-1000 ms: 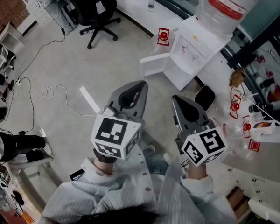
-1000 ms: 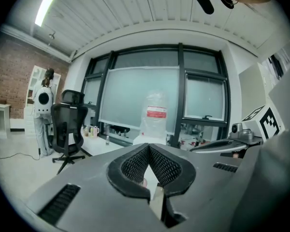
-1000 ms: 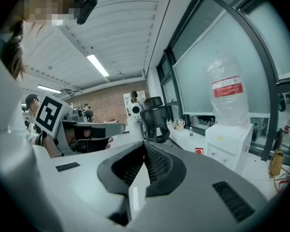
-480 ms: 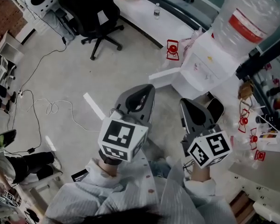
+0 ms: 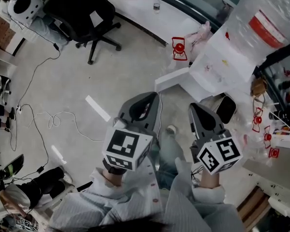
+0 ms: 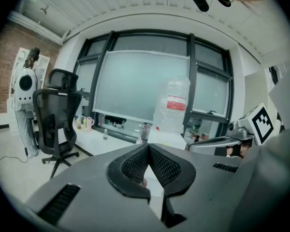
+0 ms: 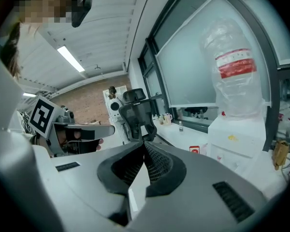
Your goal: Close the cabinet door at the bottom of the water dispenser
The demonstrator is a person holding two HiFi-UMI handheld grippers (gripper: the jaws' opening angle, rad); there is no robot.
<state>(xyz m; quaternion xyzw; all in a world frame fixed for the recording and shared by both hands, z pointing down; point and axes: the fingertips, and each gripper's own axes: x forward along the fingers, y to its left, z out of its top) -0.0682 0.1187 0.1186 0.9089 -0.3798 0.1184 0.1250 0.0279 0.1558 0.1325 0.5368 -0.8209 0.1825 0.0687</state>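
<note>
1. Left claw (image 6: 148,145): the ribbed pads are pressed together at the tips, with nothing between them.
2. Right claw (image 7: 144,143): also pressed together tip to tip, and it pinches nothing.
3. In the head view the two claws sit side by side. Both point up-frame toward the water dispenser (image 5: 222,66), and neither touches it.
4. Cabinet door (image 5: 173,79) at the bottom of the water dispenser stands open. It is swung out from the white body toward the left of the head view and shows from above as a white slab. The left claw's tip is near the door but apart from it, with bare floor (image 5: 63,71) between them.
5. Water bottle (image 5: 261,18): clear with a red label, seated on top of the dispenser.
6. Dark bin (image 5: 225,108): on the floor just beside the dispenser's base, ahead of the right claw.
7. A red-and-white marker stand (image 5: 179,47) is on the floor beside the dispenser, at the foot of the white counter (image 5: 145,13). A small bottle (image 5: 156,4) stands upright on that counter.
8. Black office chair (image 5: 82,13): well apart, up-frame to the left.
9. Loose cables (image 5: 53,117) and a white strip (image 5: 97,108) lie on the floor left of the claws.
</note>
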